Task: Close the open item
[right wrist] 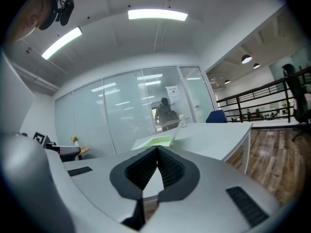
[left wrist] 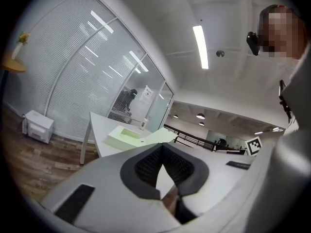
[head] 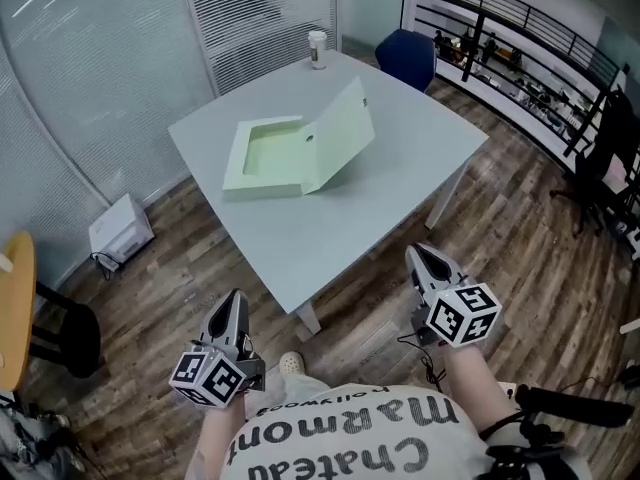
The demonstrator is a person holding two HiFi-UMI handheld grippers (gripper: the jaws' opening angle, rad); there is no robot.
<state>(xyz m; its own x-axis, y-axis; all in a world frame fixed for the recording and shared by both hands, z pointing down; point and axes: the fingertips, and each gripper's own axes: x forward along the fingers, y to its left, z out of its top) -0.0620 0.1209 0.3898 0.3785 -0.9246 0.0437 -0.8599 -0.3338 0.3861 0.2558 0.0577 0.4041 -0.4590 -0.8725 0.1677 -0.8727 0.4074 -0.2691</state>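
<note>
A pale green box file [head: 270, 158] lies open on the white table [head: 390, 193], its lid [head: 345, 133] propped up at a slant on the right side. The same box [left wrist: 125, 137] shows far ahead in the left gripper view, and in the right gripper view the box [right wrist: 155, 141] sits just above the jaws. My left gripper [head: 233, 303] hangs shut and empty off the table's near corner, close to the person's body. My right gripper [head: 420, 255] is shut and empty too, just past the table's near right edge. Both are well short of the box.
A lidded paper cup [head: 317, 48] stands at the table's far corner, with a blue chair [head: 408, 56] behind it. A white device [head: 120, 230] sits on the wood floor at left, next to a yellow round table [head: 15, 308]. A black chair [head: 600, 158] stands at right.
</note>
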